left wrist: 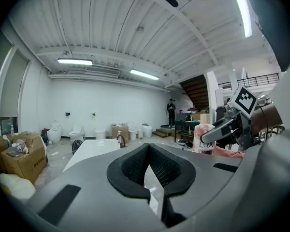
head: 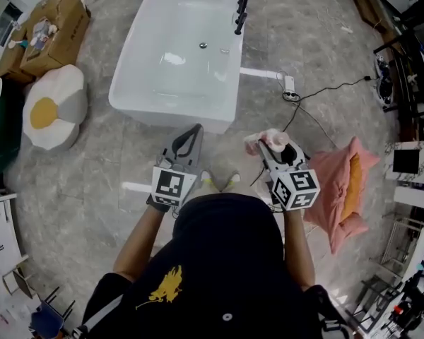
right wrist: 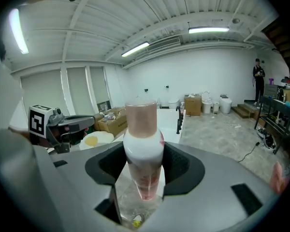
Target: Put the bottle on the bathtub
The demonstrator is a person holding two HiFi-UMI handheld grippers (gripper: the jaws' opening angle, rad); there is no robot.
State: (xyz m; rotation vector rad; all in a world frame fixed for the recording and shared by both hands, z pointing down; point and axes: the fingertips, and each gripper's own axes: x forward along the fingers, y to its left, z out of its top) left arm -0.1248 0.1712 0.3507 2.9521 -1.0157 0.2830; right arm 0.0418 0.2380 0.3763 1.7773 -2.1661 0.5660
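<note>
We hold bottle [right wrist: 144, 149] in right gripper [head: 268, 145]; jaws pinch white body, pink cap beyond tips. Left gripper [head: 193, 138] pressed together, empty. We see bottle over grey marble floor [head: 92, 175], near white bathtub's [head: 127, 94] near right corner, not on rim. Black faucet [head: 240, 6] at tub's far right edge. Egg-shaped cushion [head: 53, 108] and cardboard box [head: 53, 30] left of tub. Pink cloth [head: 339, 182] at right.
</note>
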